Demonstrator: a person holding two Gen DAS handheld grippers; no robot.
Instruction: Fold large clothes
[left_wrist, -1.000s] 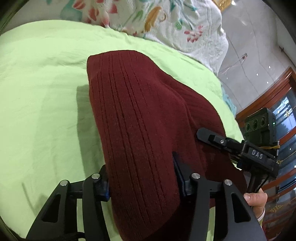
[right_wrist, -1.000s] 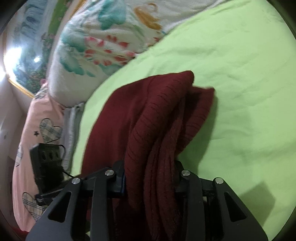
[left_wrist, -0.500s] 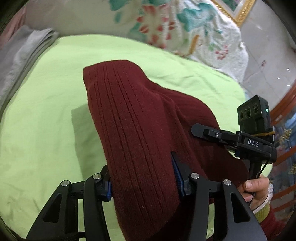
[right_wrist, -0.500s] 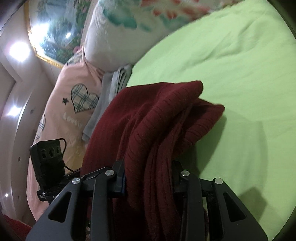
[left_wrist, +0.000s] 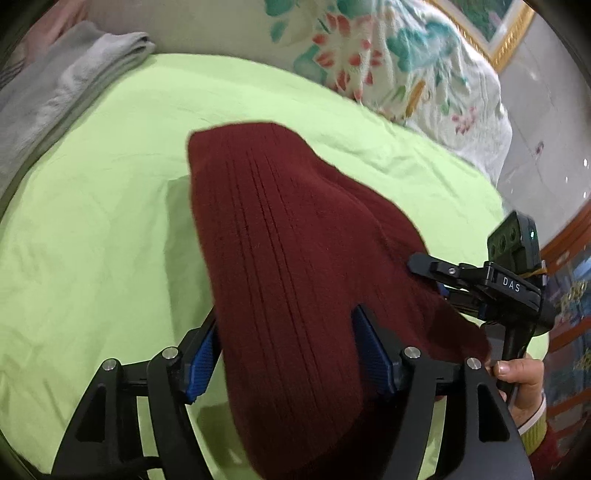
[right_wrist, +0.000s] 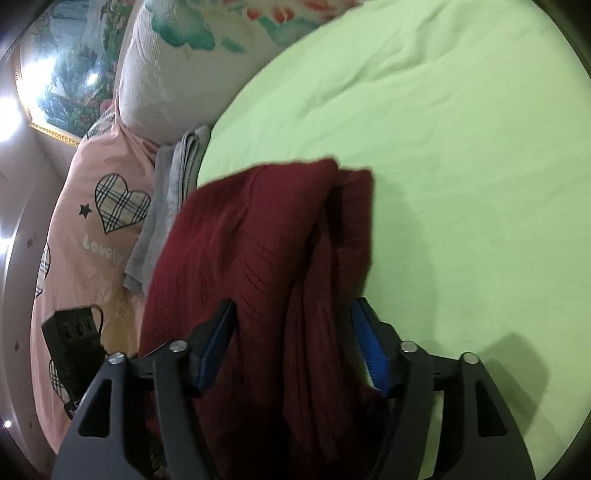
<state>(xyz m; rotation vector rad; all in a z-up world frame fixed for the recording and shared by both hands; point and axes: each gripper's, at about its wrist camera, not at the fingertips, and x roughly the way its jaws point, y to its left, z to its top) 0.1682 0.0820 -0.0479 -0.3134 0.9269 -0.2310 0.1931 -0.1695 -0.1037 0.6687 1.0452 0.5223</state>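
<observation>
A folded dark red ribbed sweater lies on the light green bedsheet, its folded edge pointing away from me. My left gripper straddles its near end; the jaws are opening, the blue pads show, and the knit sits loose between them. In the right wrist view the same sweater bunches in thick folds between my right gripper, whose jaws are opening too, with a gap at the right pad. The right gripper also shows at the sweater's right edge, held by a hand.
A floral quilt is heaped at the head of the bed. Folded grey cloth lies at the sheet's left edge, next to a pink cover with plaid hearts. Bare green sheet spreads to the right of the sweater.
Both grippers carried the sweater across the bed toward the grey cloth and pink cover. Both pairs of jaws have spread, uncovering their blue pads, and the knit now sits loose between them.
</observation>
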